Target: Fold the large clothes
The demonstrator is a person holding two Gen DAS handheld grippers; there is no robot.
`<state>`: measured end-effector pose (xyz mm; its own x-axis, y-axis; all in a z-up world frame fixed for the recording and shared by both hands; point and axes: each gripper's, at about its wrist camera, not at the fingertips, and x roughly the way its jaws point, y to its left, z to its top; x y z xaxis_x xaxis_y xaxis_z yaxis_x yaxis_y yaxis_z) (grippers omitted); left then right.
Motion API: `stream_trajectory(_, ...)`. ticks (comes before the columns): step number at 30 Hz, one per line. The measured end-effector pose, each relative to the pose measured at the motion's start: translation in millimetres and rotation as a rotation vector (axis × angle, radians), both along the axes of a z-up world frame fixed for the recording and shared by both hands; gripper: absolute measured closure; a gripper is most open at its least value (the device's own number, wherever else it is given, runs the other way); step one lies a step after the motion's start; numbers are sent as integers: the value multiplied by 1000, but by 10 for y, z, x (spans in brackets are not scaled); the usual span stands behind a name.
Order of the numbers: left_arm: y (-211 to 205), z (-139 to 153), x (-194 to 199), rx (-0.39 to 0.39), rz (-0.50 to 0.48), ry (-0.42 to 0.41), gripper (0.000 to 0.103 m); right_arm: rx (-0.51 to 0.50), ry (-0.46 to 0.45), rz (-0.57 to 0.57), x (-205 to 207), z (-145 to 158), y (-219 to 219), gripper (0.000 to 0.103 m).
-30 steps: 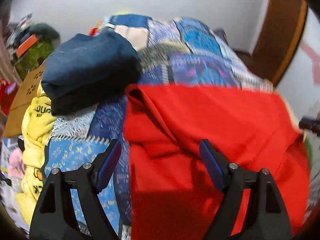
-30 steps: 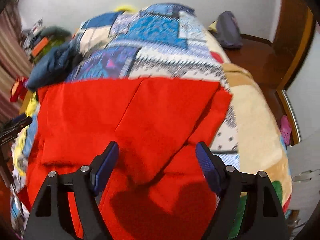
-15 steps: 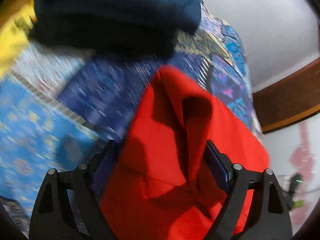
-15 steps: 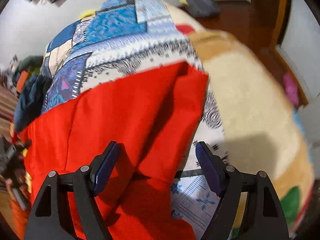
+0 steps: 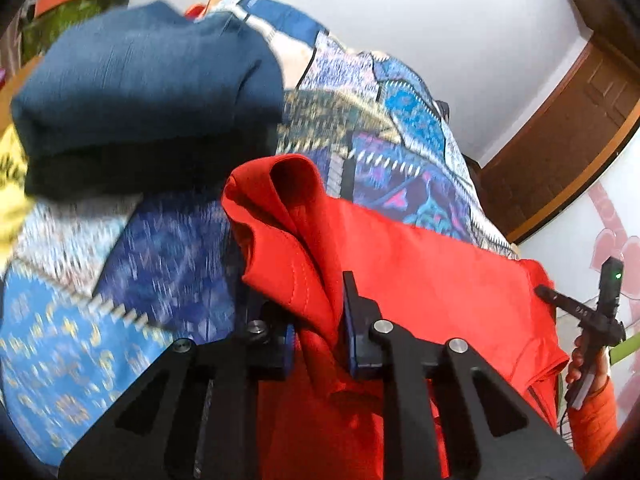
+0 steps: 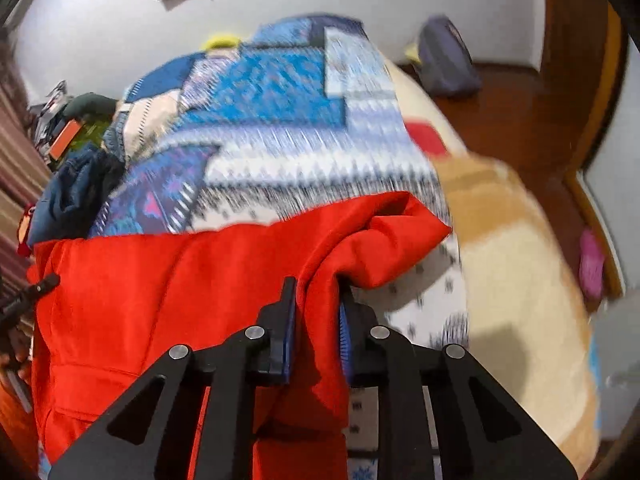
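Note:
A large red garment [image 5: 420, 272] lies across a patterned blue quilt [image 5: 168, 240] on a bed. My left gripper [image 5: 318, 316] is shut on the red garment's left corner, which bunches up between the blue pads. My right gripper [image 6: 316, 316] is shut on the red garment's [image 6: 180, 280] right corner, the cloth pinched between its pads and lifted off the quilt [image 6: 280, 120]. The right gripper also shows at the far right of the left wrist view [image 5: 592, 312].
A folded dark blue garment [image 5: 148, 92] lies on the quilt beyond the left gripper, with yellow cloth [image 5: 12, 200] at the left edge. A beige blanket [image 6: 520, 260] covers the bed's right side. A wooden floor and a grey bag [image 6: 444, 60] are behind.
Both grippers went from open above the red garment to shut on its far corners. The corners now bunch and lift off the quilt.

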<state>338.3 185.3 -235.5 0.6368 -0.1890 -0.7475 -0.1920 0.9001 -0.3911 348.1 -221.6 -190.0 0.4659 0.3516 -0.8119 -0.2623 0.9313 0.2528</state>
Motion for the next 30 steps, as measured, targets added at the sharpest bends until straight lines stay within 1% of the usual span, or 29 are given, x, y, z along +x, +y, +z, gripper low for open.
stream_trajectory(3, 63, 108, 154, 15, 20, -16, 85, -4, -32, 27, 146, 161, 116, 87)
stream_trajectory(7, 114, 158, 364, 64, 39, -23, 85, -72, -74, 59, 358, 209, 324, 87)
stream_trajectory(10, 122, 94, 452, 90, 44, 9, 84, -102, -71, 35, 481, 155, 381, 87)
stream_trajectory(12, 110, 30, 481, 122, 46, 44, 81, -122, -63, 8, 530, 107, 385, 87)
stream_trajectory(16, 108, -73, 494, 132, 32, 81, 77, -178, -55, -7, 477, 14, 381, 85)
stream_trajectory(18, 133, -103, 433, 136, 33, 100, 70, -223, -69, 2, 394, 20, 384, 84)
stream_trajectory(21, 148, -77, 310, 147, 44, 113, 69, -269, -71, 7, 281, 86, 351, 83)
stream_trajectory(25, 172, 2, 106, 171, 57, 138, 69, -255, -60, 24, 73, 233, 262, 83)
stream_trajectory(28, 158, 122, -107, 200, 44, 119, 69, -255, -89, 14, -128, 375, 202, 82)
stream_trajectory(29, 145, 174, -191, 212, 43, 116, 69, -252, -101, 12, -214, 441, 171, 81)
stream_trajectory(30, 145, 213, -261, 218, 42, 111, 69, -247, -108, 12, -275, 487, 153, 76)
